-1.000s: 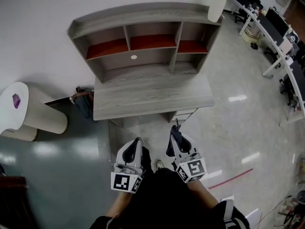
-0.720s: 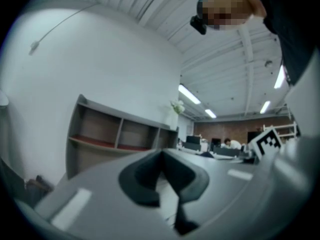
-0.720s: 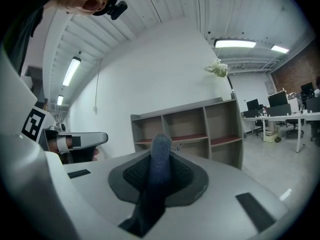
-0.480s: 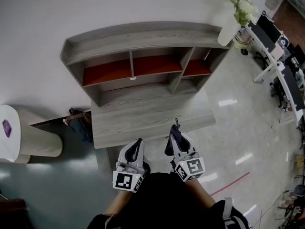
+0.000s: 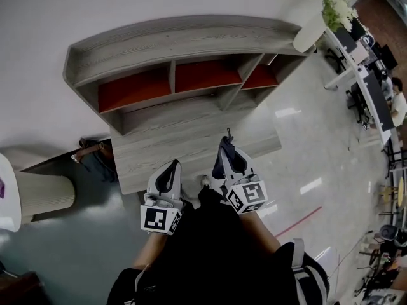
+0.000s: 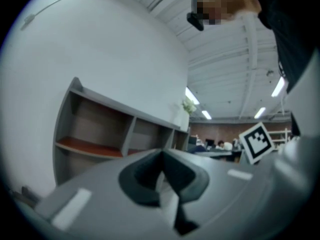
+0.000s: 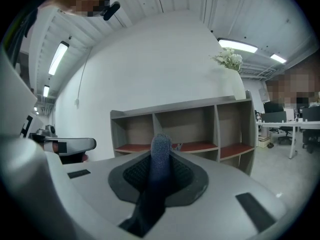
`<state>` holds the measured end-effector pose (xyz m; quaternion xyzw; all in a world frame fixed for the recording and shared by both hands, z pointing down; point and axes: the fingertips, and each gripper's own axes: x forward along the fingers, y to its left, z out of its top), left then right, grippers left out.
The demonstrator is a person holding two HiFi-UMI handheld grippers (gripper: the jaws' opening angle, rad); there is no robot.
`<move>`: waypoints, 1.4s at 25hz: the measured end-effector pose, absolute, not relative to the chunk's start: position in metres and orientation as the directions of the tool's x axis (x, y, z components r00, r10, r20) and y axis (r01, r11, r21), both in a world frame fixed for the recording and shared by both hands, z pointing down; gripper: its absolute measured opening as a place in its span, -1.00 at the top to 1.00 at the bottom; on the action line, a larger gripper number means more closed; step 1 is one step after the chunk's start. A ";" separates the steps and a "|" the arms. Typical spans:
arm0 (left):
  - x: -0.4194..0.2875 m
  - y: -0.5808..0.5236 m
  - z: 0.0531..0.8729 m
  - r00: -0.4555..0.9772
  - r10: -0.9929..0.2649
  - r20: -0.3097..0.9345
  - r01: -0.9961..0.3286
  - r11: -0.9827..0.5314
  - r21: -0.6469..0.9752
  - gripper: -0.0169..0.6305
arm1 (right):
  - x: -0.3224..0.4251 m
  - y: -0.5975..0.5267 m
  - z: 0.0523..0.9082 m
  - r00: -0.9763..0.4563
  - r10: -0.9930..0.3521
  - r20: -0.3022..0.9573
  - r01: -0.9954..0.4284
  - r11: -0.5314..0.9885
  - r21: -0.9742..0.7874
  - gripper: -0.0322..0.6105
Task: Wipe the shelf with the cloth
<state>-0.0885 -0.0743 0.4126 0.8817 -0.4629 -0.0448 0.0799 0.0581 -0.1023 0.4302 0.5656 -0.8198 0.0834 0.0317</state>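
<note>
Cloth (image 7: 156, 184) clamped in right gripper (image 7: 161, 148), clearest in its own view | left gripper (image 6: 161, 156) closed, empty

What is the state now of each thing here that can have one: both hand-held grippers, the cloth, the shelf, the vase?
Left hand-held gripper: jaws together, holding nothing.
Right hand-held gripper: jaws closed on the cloth.
Cloth: dark blue, clamped, its end sticking up past the jaws, not yet on the shelf.
Shelf: upright against the wall, untouched by either gripper.
Vase: upright on the shelf's top, flowers in it.
</note>
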 end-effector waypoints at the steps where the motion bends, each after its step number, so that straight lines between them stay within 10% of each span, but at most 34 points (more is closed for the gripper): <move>1: -0.089 -0.079 0.413 0.569 -0.822 -0.003 -0.808 -0.559 0.186 0.93 | 0.059 -0.108 0.429 -0.354 -0.924 0.146 -0.934 0.342 -0.100 0.73; 35: 0.016 -0.267 0.419 0.486 -0.870 0.082 -0.869 -0.472 0.147 0.93 | 0.187 -0.374 0.487 -0.287 -0.918 0.273 -0.954 0.301 0.009 0.73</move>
